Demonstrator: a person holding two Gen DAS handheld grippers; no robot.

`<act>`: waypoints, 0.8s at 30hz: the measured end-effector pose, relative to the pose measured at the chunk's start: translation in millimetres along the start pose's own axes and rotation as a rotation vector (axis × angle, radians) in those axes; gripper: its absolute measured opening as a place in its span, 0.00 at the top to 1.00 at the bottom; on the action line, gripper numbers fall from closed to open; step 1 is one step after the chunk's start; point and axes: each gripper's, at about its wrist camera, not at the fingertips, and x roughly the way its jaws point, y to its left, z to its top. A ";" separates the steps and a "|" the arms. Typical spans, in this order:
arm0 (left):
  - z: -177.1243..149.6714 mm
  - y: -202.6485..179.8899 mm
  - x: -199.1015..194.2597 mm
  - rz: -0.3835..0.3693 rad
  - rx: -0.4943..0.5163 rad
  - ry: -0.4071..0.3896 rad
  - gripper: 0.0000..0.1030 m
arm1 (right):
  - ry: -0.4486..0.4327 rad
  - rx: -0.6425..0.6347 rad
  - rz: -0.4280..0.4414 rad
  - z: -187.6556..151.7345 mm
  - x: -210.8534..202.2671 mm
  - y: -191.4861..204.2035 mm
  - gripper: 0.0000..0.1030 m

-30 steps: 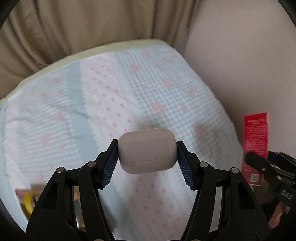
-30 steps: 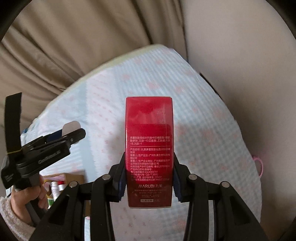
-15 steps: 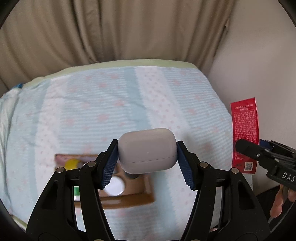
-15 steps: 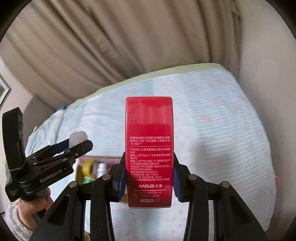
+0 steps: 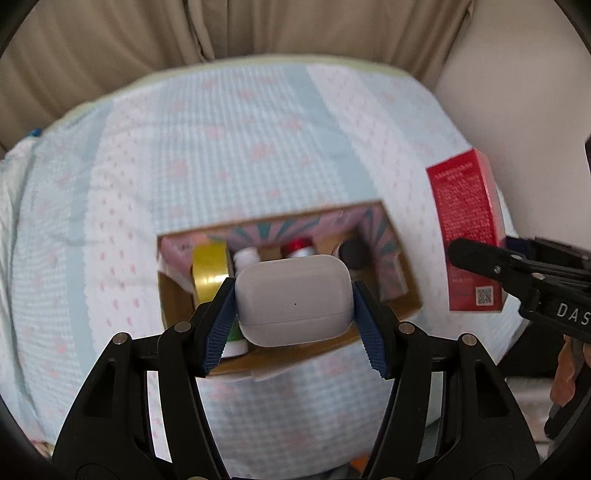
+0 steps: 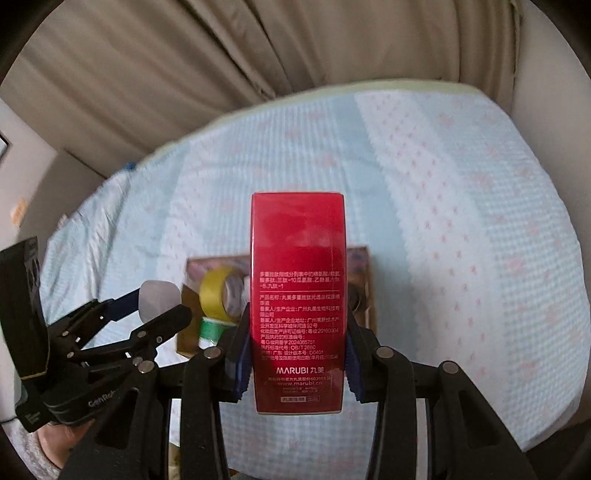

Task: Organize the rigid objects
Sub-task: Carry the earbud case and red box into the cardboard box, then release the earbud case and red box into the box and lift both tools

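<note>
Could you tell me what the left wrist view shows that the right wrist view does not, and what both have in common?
Only the left wrist view shows the red-capped bottle and the dark round lid inside the cardboard box, and the whole front of the white earbud case between the left gripper fingers.

Only the right wrist view shows the printed face of the red carton head-on, clamped in the right gripper.

Both show the box on the blue patterned bedspread, the yellow tape roll, the curtain, and both held items.
</note>
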 end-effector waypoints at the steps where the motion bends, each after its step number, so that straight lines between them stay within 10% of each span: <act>1: -4.4 4.3 11.3 -0.003 0.012 0.021 0.43 | 0.013 -0.010 -0.011 -2.0 5.9 2.6 0.63; 16: -35.3 23.8 133.5 -0.035 0.077 0.131 0.43 | 0.160 -0.133 -0.076 -18.5 141.2 -2.9 0.63; 18: -32.5 23.6 138.5 -0.041 0.083 0.146 0.31 | 0.178 -0.117 -0.057 -17.9 148.6 -6.1 0.62; 20: -31.2 19.8 138.7 -0.071 0.096 0.158 0.00 | 0.210 -0.085 -0.051 -17.7 156.4 -11.2 0.52; 22: -32.0 15.4 134.3 -0.040 0.119 0.145 0.00 | 0.192 -0.059 -0.044 -17.6 152.1 -17.2 0.00; 24: -33.6 14.4 131.6 -0.030 0.128 0.145 0.00 | 0.170 -0.044 -0.056 -18.1 144.6 -22.5 0.00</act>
